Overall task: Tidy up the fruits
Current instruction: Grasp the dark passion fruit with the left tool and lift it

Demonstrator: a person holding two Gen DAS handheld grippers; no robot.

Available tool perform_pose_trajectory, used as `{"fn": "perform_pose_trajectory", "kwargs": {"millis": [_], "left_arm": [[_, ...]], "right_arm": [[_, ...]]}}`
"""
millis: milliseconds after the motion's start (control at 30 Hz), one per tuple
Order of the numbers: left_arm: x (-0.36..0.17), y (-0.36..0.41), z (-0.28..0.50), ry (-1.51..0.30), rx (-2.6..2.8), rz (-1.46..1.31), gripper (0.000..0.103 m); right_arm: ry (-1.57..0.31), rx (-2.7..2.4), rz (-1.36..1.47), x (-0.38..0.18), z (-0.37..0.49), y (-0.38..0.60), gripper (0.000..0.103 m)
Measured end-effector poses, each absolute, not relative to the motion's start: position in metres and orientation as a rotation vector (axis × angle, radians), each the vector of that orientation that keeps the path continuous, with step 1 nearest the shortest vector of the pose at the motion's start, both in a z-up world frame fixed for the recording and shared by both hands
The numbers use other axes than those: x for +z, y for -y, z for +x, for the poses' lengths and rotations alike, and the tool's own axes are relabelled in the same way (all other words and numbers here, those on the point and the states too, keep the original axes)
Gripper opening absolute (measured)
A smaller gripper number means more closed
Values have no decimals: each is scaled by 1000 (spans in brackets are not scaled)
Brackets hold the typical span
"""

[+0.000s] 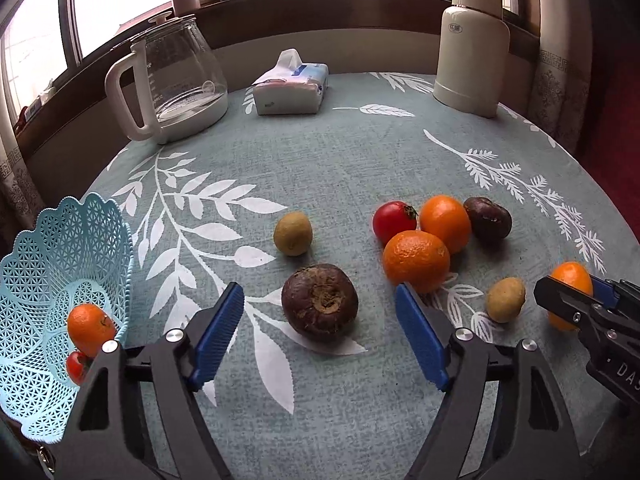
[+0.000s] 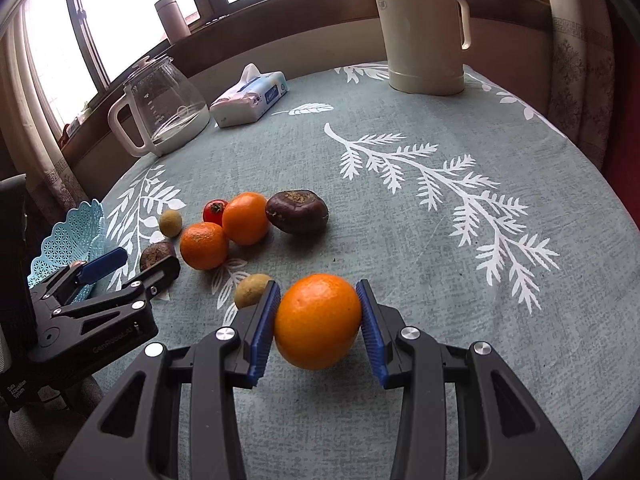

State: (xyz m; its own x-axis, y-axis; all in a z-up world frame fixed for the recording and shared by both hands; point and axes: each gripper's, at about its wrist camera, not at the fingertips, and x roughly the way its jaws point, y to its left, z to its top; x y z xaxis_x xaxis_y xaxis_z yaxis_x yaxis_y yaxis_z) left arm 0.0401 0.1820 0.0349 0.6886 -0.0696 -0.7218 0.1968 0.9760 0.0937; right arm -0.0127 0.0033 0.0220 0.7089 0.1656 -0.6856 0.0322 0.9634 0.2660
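With an orange and tomato already in the basket (image 1: 60,240), the right gripper (image 2: 318,320) clamps another orange (image 2: 318,322), the left gripper (image 1: 320,320) gapes wide, and seven fruits wait on the table (image 1: 340,152).

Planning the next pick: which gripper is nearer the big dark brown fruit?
Left. The left gripper is open with the dark brown fruit between its fingertips; the right gripper grips an orange farther right.

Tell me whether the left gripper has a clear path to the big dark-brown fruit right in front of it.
Probably yes. The left gripper is open, and the dark-brown fruit lies alone on the tablecloth roughly between its fingers, with nothing in between.
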Motion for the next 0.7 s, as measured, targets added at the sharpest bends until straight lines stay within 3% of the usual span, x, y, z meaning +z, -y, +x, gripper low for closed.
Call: {"fn": "perform_pose_trajectory", "kwargs": {"millis": [133,300,433,700], "left_arm": [[24,-184,48,-845,-167,134,59],[22,-187,50,-850,-177,112,54],[23,-186,49,-840,-173,116,42],[27,-192,45,-814,-161,85,42]], "right_arm": [[-779,83,268,22,-13,-4,40],[-776,87,262,22,-14,-7,40],[-773,85,260,22,-15,-7,40],[-764,82,276,22,-15,-4,40]]}}
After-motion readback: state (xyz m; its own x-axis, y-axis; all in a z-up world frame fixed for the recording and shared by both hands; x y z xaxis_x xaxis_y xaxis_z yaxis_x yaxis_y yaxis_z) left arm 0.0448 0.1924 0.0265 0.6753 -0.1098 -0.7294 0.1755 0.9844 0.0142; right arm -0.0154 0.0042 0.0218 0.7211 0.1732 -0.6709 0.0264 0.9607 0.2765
